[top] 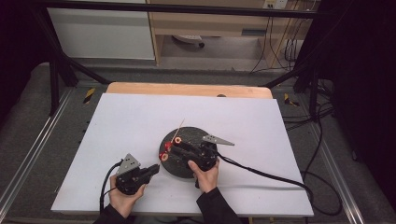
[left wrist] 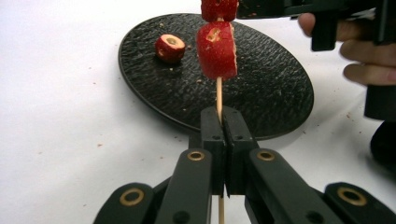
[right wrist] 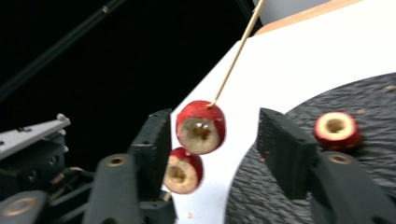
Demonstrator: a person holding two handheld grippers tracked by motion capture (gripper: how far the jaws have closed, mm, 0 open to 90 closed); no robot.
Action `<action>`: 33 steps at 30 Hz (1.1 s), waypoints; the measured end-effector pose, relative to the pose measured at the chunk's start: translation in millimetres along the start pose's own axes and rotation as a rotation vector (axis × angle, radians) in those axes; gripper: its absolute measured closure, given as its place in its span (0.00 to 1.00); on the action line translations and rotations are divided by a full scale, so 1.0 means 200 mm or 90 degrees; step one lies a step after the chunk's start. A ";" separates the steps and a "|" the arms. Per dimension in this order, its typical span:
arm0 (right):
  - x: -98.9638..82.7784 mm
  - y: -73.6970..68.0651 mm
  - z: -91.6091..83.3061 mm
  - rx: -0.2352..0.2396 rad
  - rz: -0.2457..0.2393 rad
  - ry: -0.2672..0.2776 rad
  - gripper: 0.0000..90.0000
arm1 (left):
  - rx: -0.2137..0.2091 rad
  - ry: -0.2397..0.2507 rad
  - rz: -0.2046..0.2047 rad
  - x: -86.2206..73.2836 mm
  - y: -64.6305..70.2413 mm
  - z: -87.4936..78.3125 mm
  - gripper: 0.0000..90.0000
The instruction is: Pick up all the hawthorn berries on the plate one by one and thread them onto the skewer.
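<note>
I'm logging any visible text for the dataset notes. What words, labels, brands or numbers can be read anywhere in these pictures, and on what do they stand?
None can be read.
The round black textured plate, the cored red fruit pieces on the thin wooden skewer and the white table cover carry no print.
The black-and-yellow striped markers on the floor rails are hazard stripes, not text.
The white wall socket at the top is too small to read.

plate (top: 187,165) on table (top: 116,121), centre-front | loose fruit piece (left wrist: 170,48) on plate | skewer (left wrist: 219,95) above plate's left edge
</note>
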State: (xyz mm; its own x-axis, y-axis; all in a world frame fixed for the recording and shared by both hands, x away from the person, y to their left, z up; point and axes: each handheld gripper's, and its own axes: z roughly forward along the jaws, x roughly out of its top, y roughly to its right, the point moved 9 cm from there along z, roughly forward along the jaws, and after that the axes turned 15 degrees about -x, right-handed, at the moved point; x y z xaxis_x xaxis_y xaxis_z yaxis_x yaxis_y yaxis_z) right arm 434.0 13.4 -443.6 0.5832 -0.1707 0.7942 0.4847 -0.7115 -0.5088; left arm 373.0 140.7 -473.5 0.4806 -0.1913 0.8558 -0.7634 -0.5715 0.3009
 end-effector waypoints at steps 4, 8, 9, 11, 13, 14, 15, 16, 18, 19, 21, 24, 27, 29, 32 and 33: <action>0.01 0.03 -0.02 -0.023 -0.032 -0.018 0.34 | 0.004 -0.010 0.010 -0.01 -0.02 -0.02 0.99; 0.02 0.07 -0.03 -0.054 -0.076 -0.057 0.24 | 0.008 -0.021 0.018 -0.02 -0.04 -0.05 0.99; 0.02 0.08 -0.04 -0.060 -0.089 -0.066 0.22 | 0.010 -0.024 0.020 -0.02 -0.04 -0.05 0.99; 0.02 0.10 -0.04 -0.072 -0.109 -0.085 0.20 | 0.013 -0.026 0.021 -0.02 -0.05 -0.06 0.99; 0.03 0.13 -0.05 -0.084 -0.125 -0.107 0.18 | 0.014 -0.030 0.022 -0.03 -0.06 -0.08 0.99; 0.03 0.14 -0.05 -0.093 -0.134 -0.121 0.18 | 0.016 -0.031 0.023 -0.03 -0.07 -0.08 0.99; 0.03 0.15 -0.05 -0.102 -0.148 -0.132 0.18 | 0.017 -0.032 0.023 -0.03 -0.07 -0.08 0.99; 0.04 0.16 -0.05 -0.109 -0.161 -0.144 0.17 | 0.019 -0.033 0.024 -0.03 -0.08 -0.09 0.99; 0.04 0.16 -0.04 -0.116 -0.178 -0.170 0.17 | 0.024 -0.035 0.026 -0.03 -0.09 -0.09 0.99; 0.04 0.17 -0.03 -0.121 -0.190 -0.183 0.17 | 0.026 -0.037 0.027 -0.03 -0.09 -0.10 0.99; 0.06 0.17 -0.01 -0.135 -0.217 -0.202 0.18 | 0.031 -0.038 0.027 -0.03 -0.10 -0.10 0.99; 0.08 0.16 0.02 -0.147 -0.247 -0.223 0.20 | 0.034 -0.042 0.024 -0.03 -0.11 -0.11 0.99; 0.10 0.15 0.05 -0.159 -0.268 -0.250 0.21 | 0.038 -0.047 0.024 -0.04 -0.13 -0.12 0.99; 0.10 0.15 0.08 -0.168 -0.290 -0.268 0.22 | 0.040 -0.047 0.023 -0.04 -0.14 -0.12 0.99; 0.11 0.17 0.12 -0.185 -0.313 -0.287 0.25 | 0.043 -0.049 0.023 -0.04 -0.15 -0.13 0.99; 0.11 0.17 0.13 -0.187 -0.316 -0.293 0.26 | 0.044 -0.050 0.023 -0.04 -0.15 -0.13 0.99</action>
State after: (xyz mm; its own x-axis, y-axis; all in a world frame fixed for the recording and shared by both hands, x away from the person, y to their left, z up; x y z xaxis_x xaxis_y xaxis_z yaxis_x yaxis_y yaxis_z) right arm 480.9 2.3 -451.7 0.5871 0.4758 0.6549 0.6055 -0.7951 0.0348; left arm 380.7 180.6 -478.1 0.4875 -0.2727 0.8295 -0.7507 -0.6160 0.2387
